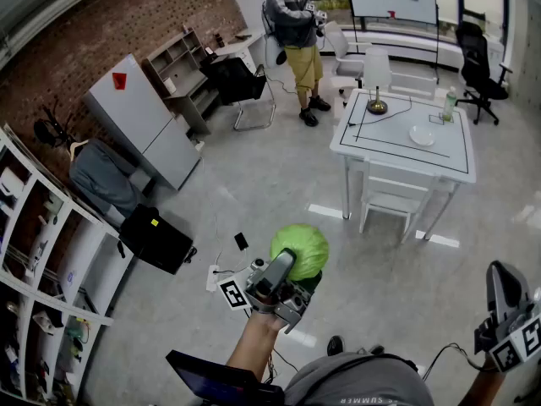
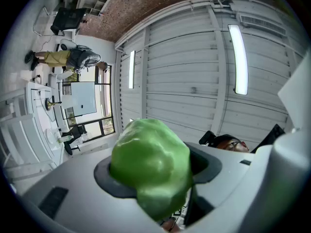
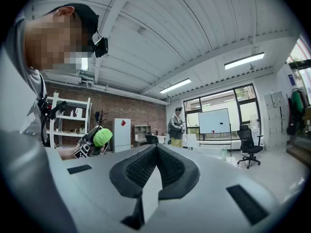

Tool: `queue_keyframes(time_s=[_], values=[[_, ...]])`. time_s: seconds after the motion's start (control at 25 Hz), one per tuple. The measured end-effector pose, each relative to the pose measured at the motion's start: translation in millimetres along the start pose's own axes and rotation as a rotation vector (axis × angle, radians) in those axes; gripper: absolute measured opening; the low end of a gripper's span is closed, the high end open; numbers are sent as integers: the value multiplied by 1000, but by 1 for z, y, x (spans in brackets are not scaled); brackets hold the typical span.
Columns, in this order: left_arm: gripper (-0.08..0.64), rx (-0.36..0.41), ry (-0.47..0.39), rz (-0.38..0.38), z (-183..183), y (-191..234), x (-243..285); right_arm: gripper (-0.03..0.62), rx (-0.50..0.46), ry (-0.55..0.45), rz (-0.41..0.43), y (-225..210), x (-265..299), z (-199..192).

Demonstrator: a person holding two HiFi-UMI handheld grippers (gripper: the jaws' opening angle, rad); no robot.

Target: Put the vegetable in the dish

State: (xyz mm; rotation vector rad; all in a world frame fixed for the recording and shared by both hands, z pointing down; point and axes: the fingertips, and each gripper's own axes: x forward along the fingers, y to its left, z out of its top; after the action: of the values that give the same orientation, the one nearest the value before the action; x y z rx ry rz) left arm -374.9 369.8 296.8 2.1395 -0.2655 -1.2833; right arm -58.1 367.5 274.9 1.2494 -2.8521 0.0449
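We grip the green vegetable (image 1: 303,245) high in the left gripper (image 1: 287,265), ready for the dish (image 1: 421,134) on the far table (image 1: 380,142); the right gripper (image 1: 507,290) hangs closed, empty.

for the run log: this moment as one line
left tongs: shut on round green vegetable | right tongs: shut, empty | white round dish: on white table

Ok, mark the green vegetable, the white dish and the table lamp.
green vegetable (image 1: 302,248), head view, on its leafy top.
white dish (image 1: 422,135), head view, on its bare centre.
table lamp (image 1: 376,69), head view, on its white shade.
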Motion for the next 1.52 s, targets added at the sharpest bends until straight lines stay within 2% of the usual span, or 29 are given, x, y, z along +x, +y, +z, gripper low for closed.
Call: queue_keyframes(time_s=[0.12, 0.24, 0.4, 0.68, 0.88, 1.52], values=[[279, 3, 1, -2, -7, -1, 1, 5, 2, -69, 72, 15, 10, 21], [279, 3, 3, 0, -11, -4, 4, 5, 4, -56, 53, 8, 1, 16], [279, 7, 5, 2, -18, -6, 6, 5, 19, -7, -18, -17, -23, -13], [279, 9, 14, 4, -28, -9, 13, 8, 46, -53, -4, -23, -35, -10], [279, 16, 17, 7, -40, -9, 21, 8, 129, -49, -6, -45, -54, -37], [279, 7, 31, 45, -111, 30, 75, 8, 65, -23, -10, -117, -84, -51]])
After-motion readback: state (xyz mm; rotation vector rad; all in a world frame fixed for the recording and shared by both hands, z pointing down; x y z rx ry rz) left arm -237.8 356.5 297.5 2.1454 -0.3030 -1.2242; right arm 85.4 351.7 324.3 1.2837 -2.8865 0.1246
